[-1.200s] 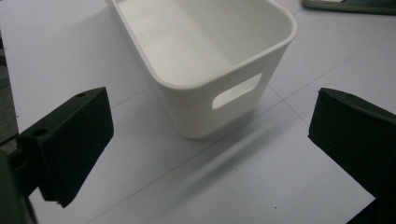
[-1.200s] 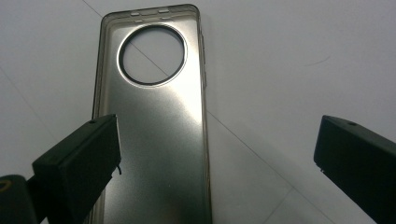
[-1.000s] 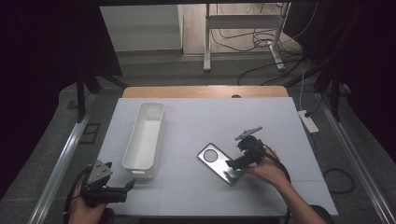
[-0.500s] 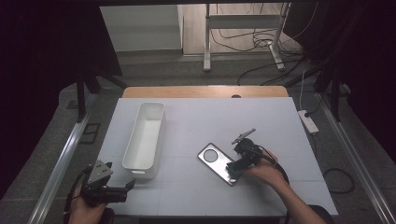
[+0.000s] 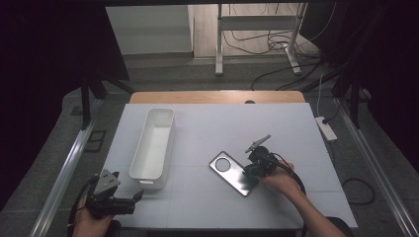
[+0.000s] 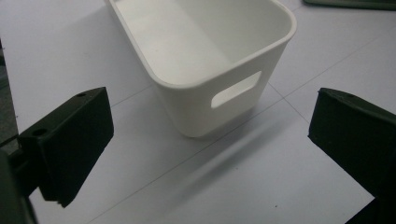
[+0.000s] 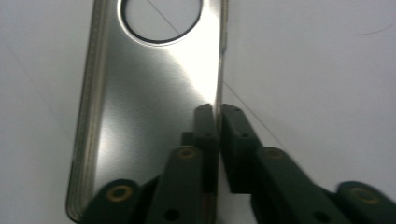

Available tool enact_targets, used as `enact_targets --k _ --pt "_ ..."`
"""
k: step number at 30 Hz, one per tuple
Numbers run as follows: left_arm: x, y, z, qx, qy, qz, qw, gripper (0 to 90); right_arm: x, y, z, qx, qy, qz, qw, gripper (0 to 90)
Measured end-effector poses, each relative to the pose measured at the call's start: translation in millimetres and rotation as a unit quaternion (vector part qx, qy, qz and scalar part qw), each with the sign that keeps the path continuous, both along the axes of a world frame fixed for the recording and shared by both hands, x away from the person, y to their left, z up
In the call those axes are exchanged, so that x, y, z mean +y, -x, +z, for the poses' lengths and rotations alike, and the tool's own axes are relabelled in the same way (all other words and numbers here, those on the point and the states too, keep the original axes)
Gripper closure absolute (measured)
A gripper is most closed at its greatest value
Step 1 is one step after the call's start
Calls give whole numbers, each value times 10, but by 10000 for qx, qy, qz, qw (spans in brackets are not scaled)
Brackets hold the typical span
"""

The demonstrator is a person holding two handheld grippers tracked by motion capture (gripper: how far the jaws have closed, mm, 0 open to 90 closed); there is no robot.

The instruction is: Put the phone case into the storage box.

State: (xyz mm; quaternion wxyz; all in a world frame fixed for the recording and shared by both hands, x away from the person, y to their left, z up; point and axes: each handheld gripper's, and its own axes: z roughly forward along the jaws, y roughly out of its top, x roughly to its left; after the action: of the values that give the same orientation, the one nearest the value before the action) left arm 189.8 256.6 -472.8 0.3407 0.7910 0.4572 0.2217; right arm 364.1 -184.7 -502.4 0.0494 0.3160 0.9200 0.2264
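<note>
A silvery phone case [image 5: 228, 171] with a round camera hole lies flat on the white table [image 5: 212, 123], right of centre. My right gripper [image 5: 251, 171] is at its right long edge, held by a hand from the lower right. In the right gripper view the case [image 7: 149, 93] fills the left side, and the right gripper [image 7: 217, 110] is shut on its thin side wall. My left gripper [image 5: 134, 196] rests at the table's front left corner. It stands open [image 6: 210, 114], facing the end of a white bin [image 6: 187, 107].
The long white bin [image 5: 146, 180] is empty and runs front to back on the table's left side. A wooden strip [image 5: 217, 97] borders the far edge. On the floor to the right lies a power strip [image 5: 326, 128] with cables.
My right gripper has shifted slightly toward me and to the left along the case's edge, and its top plate has tilted. The left gripper and bin stay still.
</note>
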Motion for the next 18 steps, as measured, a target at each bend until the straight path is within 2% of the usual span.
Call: enact_targets --k 2,3,8,12,16,18 --pt "7 -1 1 1 29 4 10000 7 -4 -5 0 6 -2 14 10000 873" --pt "16 -1 2 0 77 11 10000 7 -13 -21 1 82 -37 -39 10000 879" --pt "13 4 6 -5 71 -80 9999 10 16 1 8 -30 90 0 10000 884" --pt "15 0 8 15 118 -256 9996 21 10 0 8 -27 64 4 10000 884" --pt "27 -8 10 45 200 -296 9994 25 5 0 8 -13 32 -33 10000 885" --pt "32 -11 13 53 235 -301 9993 23 6 9 18 -85 33 -15 10000 885"
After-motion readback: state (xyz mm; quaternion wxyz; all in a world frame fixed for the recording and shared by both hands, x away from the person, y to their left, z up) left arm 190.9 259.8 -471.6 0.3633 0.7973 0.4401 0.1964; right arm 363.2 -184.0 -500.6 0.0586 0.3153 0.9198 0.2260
